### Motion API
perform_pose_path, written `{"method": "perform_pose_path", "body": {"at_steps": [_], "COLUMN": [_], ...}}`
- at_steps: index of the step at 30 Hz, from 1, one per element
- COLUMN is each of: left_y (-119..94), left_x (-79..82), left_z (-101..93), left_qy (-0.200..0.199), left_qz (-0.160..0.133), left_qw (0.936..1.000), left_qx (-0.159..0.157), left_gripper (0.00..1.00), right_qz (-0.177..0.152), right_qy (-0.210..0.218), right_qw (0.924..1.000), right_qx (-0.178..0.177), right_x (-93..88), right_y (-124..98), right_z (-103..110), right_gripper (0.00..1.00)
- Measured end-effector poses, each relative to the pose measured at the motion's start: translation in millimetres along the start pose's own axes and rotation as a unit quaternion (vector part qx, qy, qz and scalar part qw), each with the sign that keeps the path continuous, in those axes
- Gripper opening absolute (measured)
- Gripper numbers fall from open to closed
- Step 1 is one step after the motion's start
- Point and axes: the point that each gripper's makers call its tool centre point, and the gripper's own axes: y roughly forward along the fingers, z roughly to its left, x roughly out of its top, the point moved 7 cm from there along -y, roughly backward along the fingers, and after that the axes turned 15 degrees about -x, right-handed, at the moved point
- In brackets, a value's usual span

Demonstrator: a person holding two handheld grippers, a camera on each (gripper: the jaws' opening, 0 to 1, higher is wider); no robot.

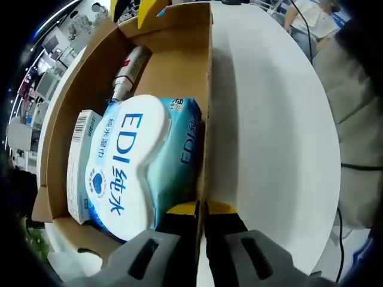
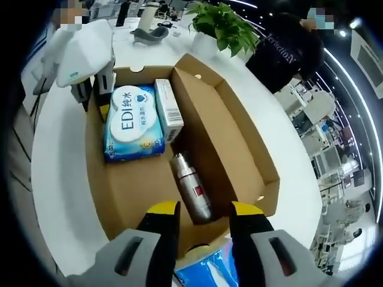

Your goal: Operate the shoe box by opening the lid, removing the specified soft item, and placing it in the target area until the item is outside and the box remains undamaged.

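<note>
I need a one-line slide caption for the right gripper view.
Open right claw above brown cardboard shoe box holding blue wet-wipes pack, silver metal bottle, small white carton.

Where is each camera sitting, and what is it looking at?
Left gripper view: rides the left tool, shut on one end wall of the box; looks along it over the wipes, carton and bottle.
Right gripper view: rides the right tool, open at the opposite end; looks back at the left tool.
Both see the box, wipes, carton, bottle.
</note>
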Motion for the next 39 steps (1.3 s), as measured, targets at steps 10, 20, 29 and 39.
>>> {"method": "perform_pose_path", "body": {"at_steps": [10,20,29,39], "left_y": [-0.5,-0.3,-0.7,0.1], "left_x": [0.0,0.4,0.9,-0.1], "left_z": [0.1,0.0,-0.3,-0.1], "left_qy": [0.001,0.001,0.0,0.0], "left_qz": [0.0,0.0,0.0,0.0], "left_qw": [1.0,1.0,1.0,1.0], "left_qx": [0.0,0.0,0.0,0.0], "left_gripper": [0.01,0.01,0.01,0.01], "right_qz": [-0.004,0.017,0.027,0.029], "right_qy": [-0.025,-0.052,-0.062,-0.076], "right_qw": [0.9995,0.9977,0.9969,0.9961], "right_qx": [0.018,0.04,0.039,0.034], "right_x": [11.2,0.8,-3.8,-3.0], "right_y": [3.9,19.1,26.8,33.7], "right_z": [-6.6,4.9,6.3,7.2], "right_gripper": [0.3,0.3,0.3,0.31]}}
